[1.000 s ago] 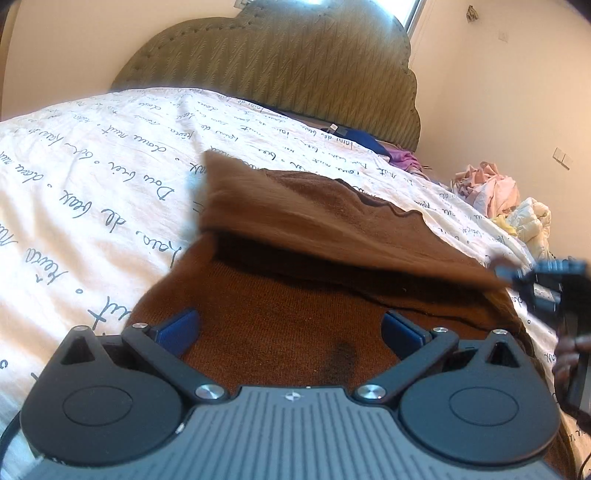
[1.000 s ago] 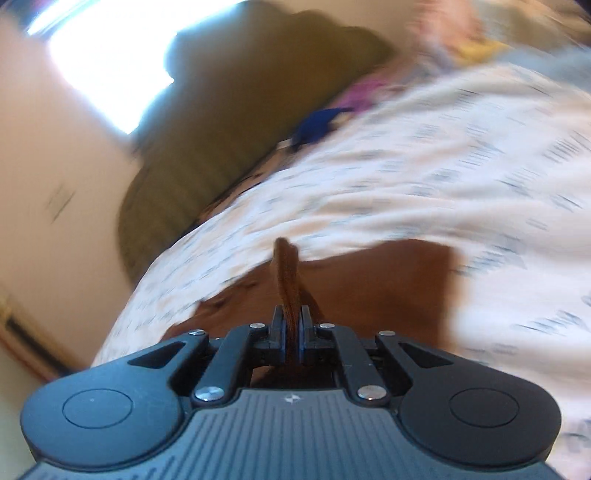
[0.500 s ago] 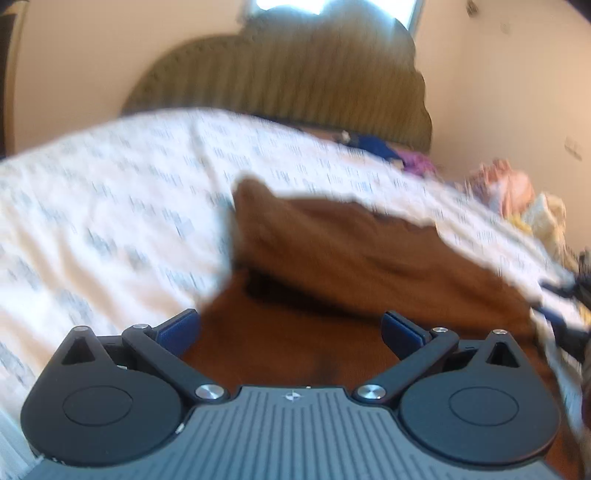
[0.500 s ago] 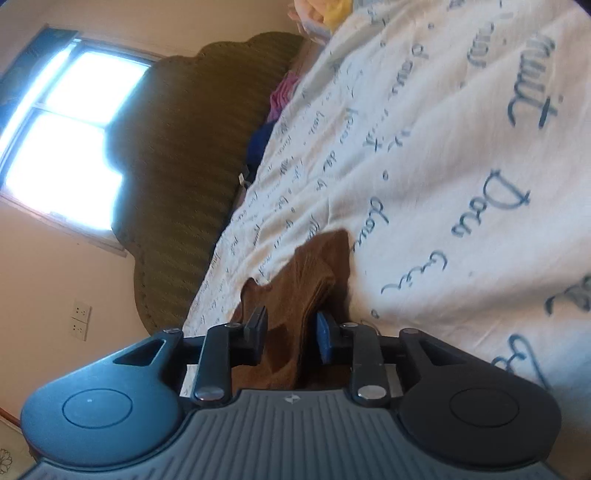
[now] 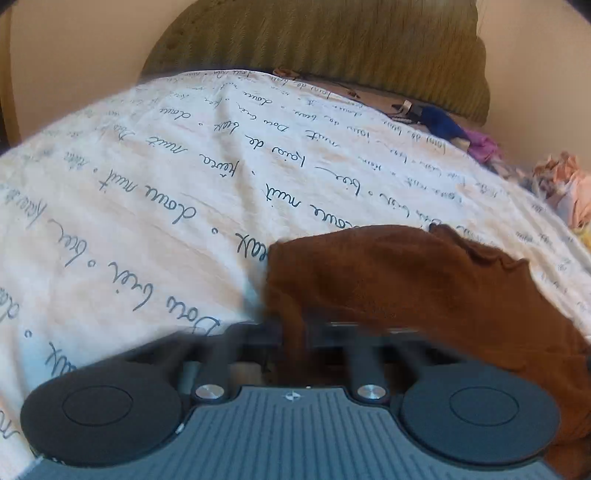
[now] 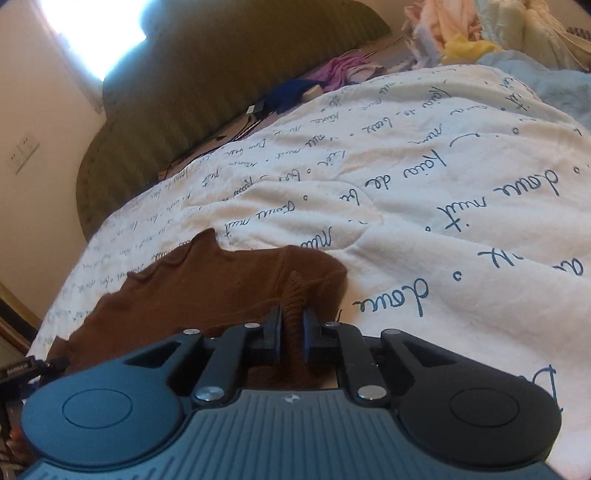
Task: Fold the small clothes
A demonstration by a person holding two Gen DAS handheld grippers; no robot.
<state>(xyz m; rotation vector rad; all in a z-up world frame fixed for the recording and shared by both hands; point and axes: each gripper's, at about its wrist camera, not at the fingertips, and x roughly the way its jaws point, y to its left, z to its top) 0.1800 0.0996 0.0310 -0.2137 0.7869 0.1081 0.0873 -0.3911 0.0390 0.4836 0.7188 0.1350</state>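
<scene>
Pinching a raised ridge of the brown knit garment (image 6: 221,288) at the lower centre of its frame, the right claw (image 6: 292,332) has just closed, pads tight on the cloth. The left claw (image 5: 295,332), blurred, has also just been closing on the garment's left edge and looks clamped on it. I judge one fold laid over, with another starting and squaring-up left. The garment lies on the bed (image 5: 129,206); white quilt spreads clear to upper left, while loose clothes (image 6: 461,26) crowd the upper right by the headboard (image 6: 207,85)
</scene>
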